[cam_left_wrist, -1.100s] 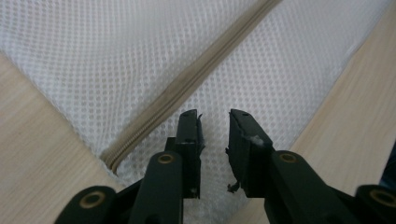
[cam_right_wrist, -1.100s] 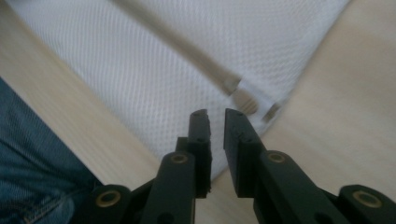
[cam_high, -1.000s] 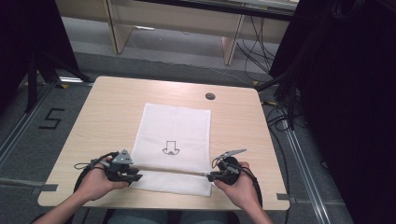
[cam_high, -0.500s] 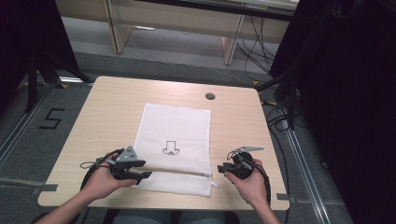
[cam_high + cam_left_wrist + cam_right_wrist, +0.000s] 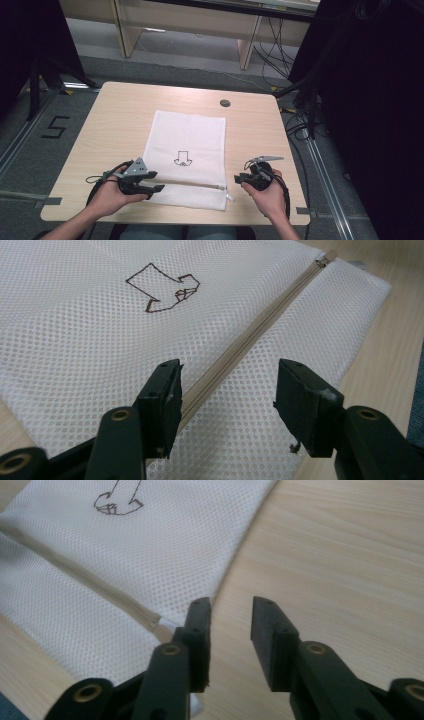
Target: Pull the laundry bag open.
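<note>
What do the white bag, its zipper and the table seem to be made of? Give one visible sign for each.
White bag: looks like synthetic mesh fabric, matte; tiny regular holes.
Zipper: beige woven tape, probably plastic teeth; too fine to confirm.
Table: pale wood-look surface, likely laminate; straight printed-looking grain.

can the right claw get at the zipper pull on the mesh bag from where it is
Probably yes: the right claw stands open beside the mesh bag, and the zipper pull lies right by its left jaw with nothing between them.
</note>
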{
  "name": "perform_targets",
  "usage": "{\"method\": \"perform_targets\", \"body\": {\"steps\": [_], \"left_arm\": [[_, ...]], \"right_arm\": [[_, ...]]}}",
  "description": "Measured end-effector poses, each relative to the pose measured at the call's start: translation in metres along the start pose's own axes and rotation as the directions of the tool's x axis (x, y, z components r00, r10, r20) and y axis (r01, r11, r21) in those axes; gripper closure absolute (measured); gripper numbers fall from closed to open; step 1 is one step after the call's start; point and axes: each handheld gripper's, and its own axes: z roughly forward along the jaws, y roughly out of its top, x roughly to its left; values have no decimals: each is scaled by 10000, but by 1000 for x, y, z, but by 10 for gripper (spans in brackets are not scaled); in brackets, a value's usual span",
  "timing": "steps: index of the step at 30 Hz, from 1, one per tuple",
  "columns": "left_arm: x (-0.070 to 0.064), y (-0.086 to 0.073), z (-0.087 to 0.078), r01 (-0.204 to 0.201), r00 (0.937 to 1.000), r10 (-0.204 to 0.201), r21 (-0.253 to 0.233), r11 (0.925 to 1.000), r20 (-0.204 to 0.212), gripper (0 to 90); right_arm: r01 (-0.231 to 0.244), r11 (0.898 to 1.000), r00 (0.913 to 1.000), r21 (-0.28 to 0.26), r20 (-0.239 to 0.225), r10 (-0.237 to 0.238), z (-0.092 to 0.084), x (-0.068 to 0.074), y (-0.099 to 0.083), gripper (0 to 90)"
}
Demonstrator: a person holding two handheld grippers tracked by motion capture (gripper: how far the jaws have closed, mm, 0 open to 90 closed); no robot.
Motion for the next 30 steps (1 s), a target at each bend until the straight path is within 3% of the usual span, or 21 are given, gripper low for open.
{"method": "perform_targets", "body": {"steps": [4,6,7,8,10,12,13,15,19,20,26,27,28,30], "left_arm": [[-3,5,3,68,10000,-69,-198,9998,-53,406],[-7,10,6,-233,9997,233,-59,9997,61,413],[-9,13,8,-519,9986,519,-22,9986,-124,416],[-9,13,8,-519,9986,519,-22,9986,-124,420],[-14,18,13,-495,9988,497,-282,9984,52,425],[-18,23,17,-772,9968,776,-232,9967,192,432],[-21,27,21,-888,9956,897,-301,9956,282,435],[-23,29,23,-935,9950,942,-215,9954,339,438],[-32,33,33,-1142,9918,1148,-132,9934,565,486],[-35,34,37,-1328,9883,1324,-4,9911,756,498],[-41,35,49,-1591,9849,1572,206,9870,729,592],[-42,34,51,-1558,9854,1530,335,9872,753,592],[-41,34,52,-1853,9808,1814,528,9813,710,604],[-41,32,55,-1816,9816,1770,622,9814,719,626]], "right_arm": [[430,9983,9988,382,-257,-420,3,4,2,849],[834,9937,9961,742,-359,-809,8,10,2,900],[974,9917,9945,836,-471,-937,9,11,2,900],[974,9917,9945,836,-471,-937,9,11,2,900],[1000,9879,9950,1185,-44,-1002,10,15,2,900],[941,9864,9956,1350,-93,-937,12,14,1,900],[656,9860,9978,1533,-162,-639,14,15,1,900],[725,9851,9974,1558,-137,-712,15,14,1,900],[479,9891,9984,1393,-374,-431,16,16,1,880],[438,9905,9985,1303,-374,-392,16,16,2,875],[19,9881,9970,1536,-773,101,27,14,5,835],[19,9881,9970,1536,-773,101,27,14,5,835],[-15,9876,9967,1568,-800,142,28,15,5,828],[45,9856,9962,1692,-862,102,31,15,6,793]]}}
